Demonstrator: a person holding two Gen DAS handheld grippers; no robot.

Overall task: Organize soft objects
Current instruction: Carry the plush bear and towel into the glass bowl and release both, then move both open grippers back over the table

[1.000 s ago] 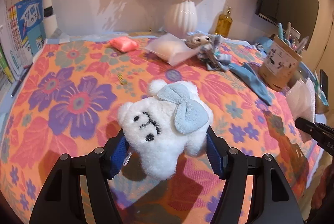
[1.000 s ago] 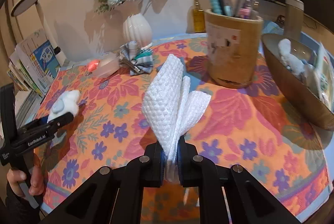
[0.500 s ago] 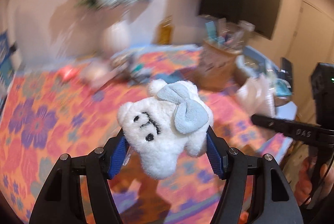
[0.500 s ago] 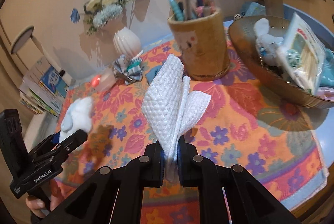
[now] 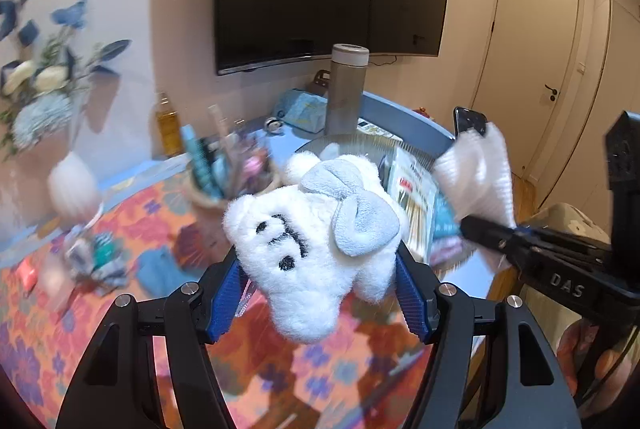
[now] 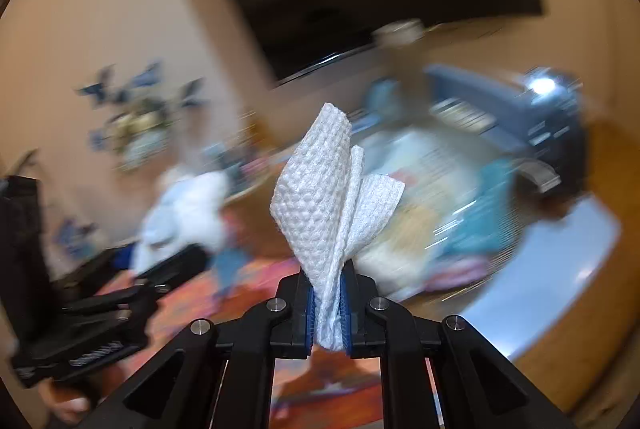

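My left gripper (image 5: 318, 289) is shut on a white plush toy (image 5: 316, 241) with a grey-blue bow and holds it in the air above the floral tablecloth. My right gripper (image 6: 329, 309) is shut on a folded white waffle cloth (image 6: 326, 197). The cloth also shows in the left wrist view (image 5: 476, 177), raised beside a bowl (image 5: 360, 141) that holds packets. The plush shows blurred at the left of the right wrist view (image 6: 180, 213). The right wrist view is heavily motion-blurred.
On the table stand a bamboo pen holder (image 5: 228, 181), a grey flask (image 5: 346, 89), a white vase with blue flowers (image 5: 72, 185), an amber bottle (image 5: 168, 129) and a blue cloth (image 5: 160, 269). A TV hangs on the wall behind.
Both grippers have swung right, toward the bowl end of the table, keeping hold of the plush and the cloth. The right gripper now sits close to the bowl.
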